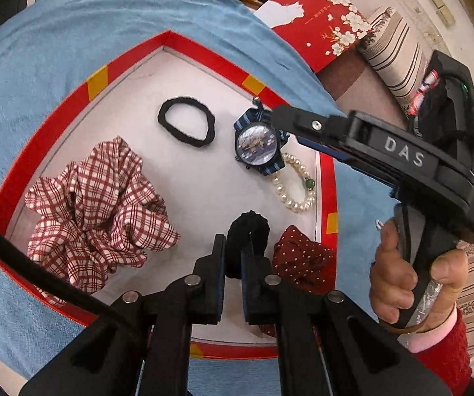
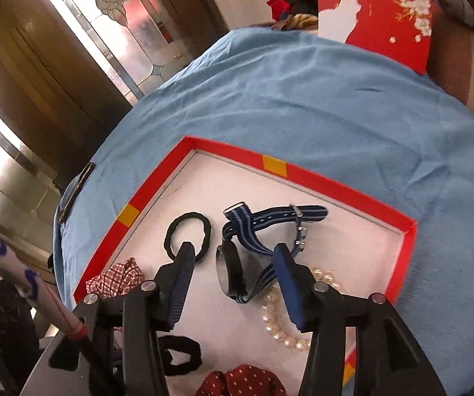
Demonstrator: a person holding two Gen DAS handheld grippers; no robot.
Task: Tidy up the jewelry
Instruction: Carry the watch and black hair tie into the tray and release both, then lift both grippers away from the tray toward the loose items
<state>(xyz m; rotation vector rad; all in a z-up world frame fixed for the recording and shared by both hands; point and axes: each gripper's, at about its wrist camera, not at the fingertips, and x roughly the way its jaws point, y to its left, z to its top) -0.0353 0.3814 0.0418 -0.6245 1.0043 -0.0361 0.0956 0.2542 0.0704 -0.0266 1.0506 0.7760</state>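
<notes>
Jewelry and hair ties lie loose together in a shallow red-rimmed white tray (image 1: pixel 328 178) on a light blue cloth (image 1: pixel 55 52). At the left sits a red-and-white plaid fabric scrunchie (image 1: pixel 95 211), with a thin black elastic hair band (image 1: pixel 186 121) farther back. Near the middle, the left gripper (image 1: pixel 233 260) is pinched tight on a thick black hair tie (image 1: pixel 248 231). Just right of it is a dark red dotted scrunchie (image 1: pixel 302 257). Farther right, a blue-striped strap wristwatch (image 2: pixel 233 272) lies partly over a white pearl bracelet (image 2: pixel 278 325). The right gripper (image 2: pixel 233 257) stands spread around the watch, pads apart from it. Sorting looks barely begun: nothing appears grouped, and every piece remains in one tray.
</notes>
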